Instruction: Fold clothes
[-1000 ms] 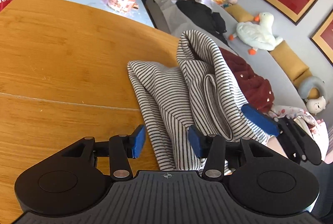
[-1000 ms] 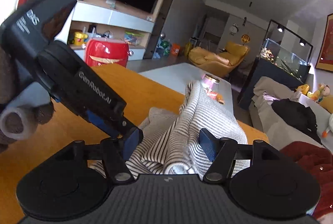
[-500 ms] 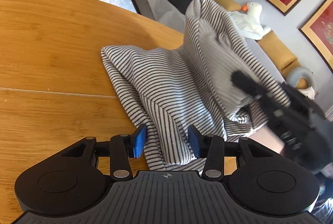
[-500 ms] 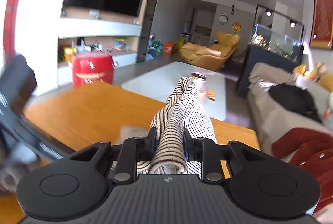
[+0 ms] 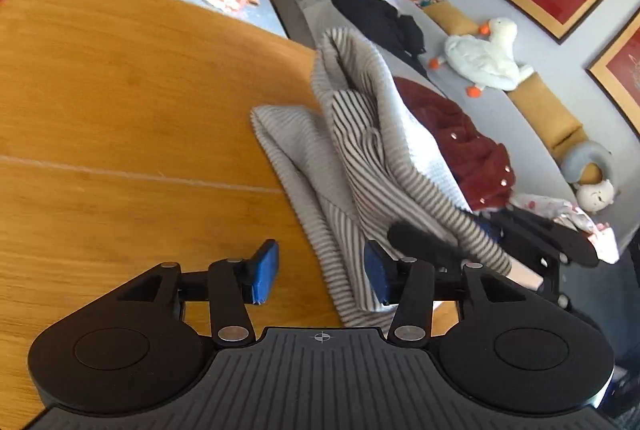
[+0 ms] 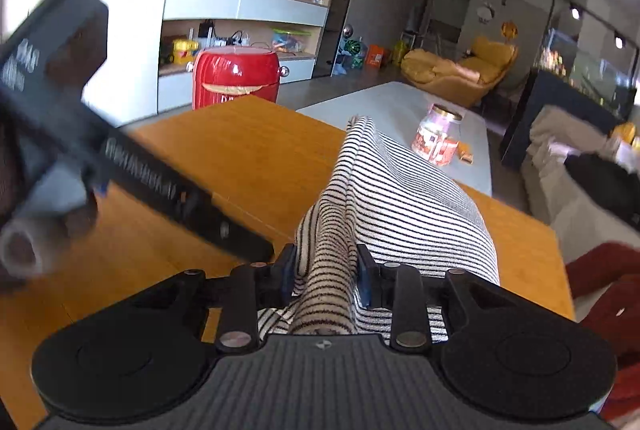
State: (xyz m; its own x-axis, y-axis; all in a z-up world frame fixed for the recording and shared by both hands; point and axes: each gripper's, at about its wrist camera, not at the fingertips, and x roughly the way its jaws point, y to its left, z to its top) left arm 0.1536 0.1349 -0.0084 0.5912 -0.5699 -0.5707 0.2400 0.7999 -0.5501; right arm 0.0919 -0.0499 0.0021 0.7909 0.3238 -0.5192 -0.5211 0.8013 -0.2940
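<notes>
A black-and-white striped garment [image 5: 360, 150] lies bunched at the right edge of the wooden table [image 5: 120, 110]. My right gripper [image 6: 325, 280] is shut on a fold of the striped garment [image 6: 384, 190] and holds it raised above the table. In the left wrist view the right gripper [image 5: 492, 250] shows at the garment's right side. My left gripper [image 5: 322, 276] is open, its blue pads either side of the garment's near edge, with cloth against the right pad [image 5: 376, 276]. The left gripper's body [image 6: 120, 158] shows blurred at the left of the right wrist view.
A red tin [image 6: 236, 74] stands beyond the table's far corner. A jar [image 6: 440, 140] sits on the pale low table [image 6: 380, 106]. A sofa [image 5: 460, 110] to the right holds a dark red garment [image 5: 468, 142], black clothes and a plush duck [image 5: 484, 56].
My left gripper opened wider and shifted left, so the garment's edge sits by its right pad. My right gripper stayed shut on the fold and lowered it.
</notes>
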